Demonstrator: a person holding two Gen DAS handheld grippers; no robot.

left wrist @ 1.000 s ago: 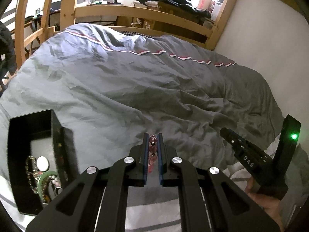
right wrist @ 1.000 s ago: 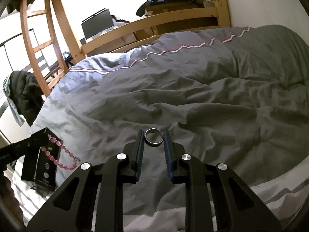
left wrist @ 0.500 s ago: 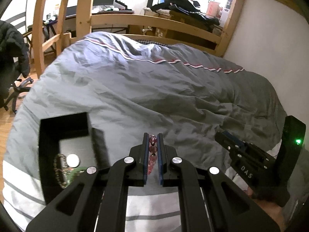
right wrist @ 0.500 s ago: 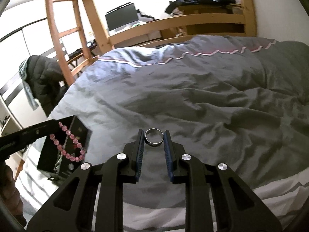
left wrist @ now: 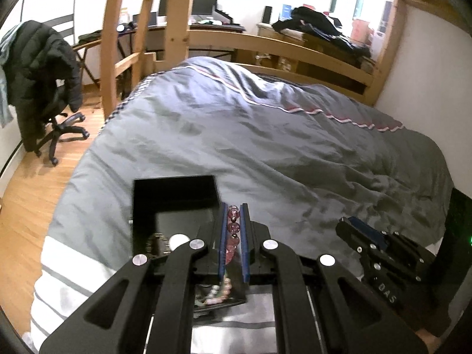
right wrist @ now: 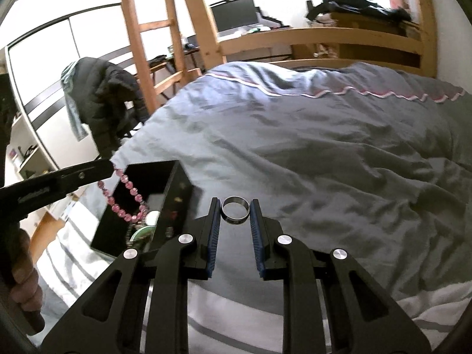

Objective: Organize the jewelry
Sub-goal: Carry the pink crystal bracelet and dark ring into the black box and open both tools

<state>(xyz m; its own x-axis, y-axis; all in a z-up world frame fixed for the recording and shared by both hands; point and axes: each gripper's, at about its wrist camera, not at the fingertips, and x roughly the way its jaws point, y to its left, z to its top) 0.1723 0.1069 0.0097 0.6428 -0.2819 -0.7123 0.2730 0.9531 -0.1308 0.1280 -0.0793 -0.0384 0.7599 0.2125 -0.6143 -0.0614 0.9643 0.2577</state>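
My left gripper (left wrist: 233,211) is shut on a pink bead bracelet (left wrist: 233,227) and holds it over the open black jewelry box (left wrist: 174,190) on the grey bed. In the right wrist view the bracelet (right wrist: 125,194) hangs in a loop from the left gripper's fingers (right wrist: 97,169) above the box (right wrist: 174,194). My right gripper (right wrist: 235,205) is shut on a silver ring (right wrist: 235,210), held just right of the box. The box holds a green bangle (right wrist: 141,231), a white round piece (left wrist: 179,239) and a chain.
The grey duvet (left wrist: 265,147) covers the bed, with a white striped sheet (left wrist: 88,277) at the near edge. A wooden ladder and bed frame (left wrist: 174,29) stand behind. A chair with a black jacket (left wrist: 44,73) stands left on the wooden floor. A wall runs along the right.
Both grippers have moved left toward the box. The bracelet now hangs over the box opening, and the ring sits close beside the box's right wall.
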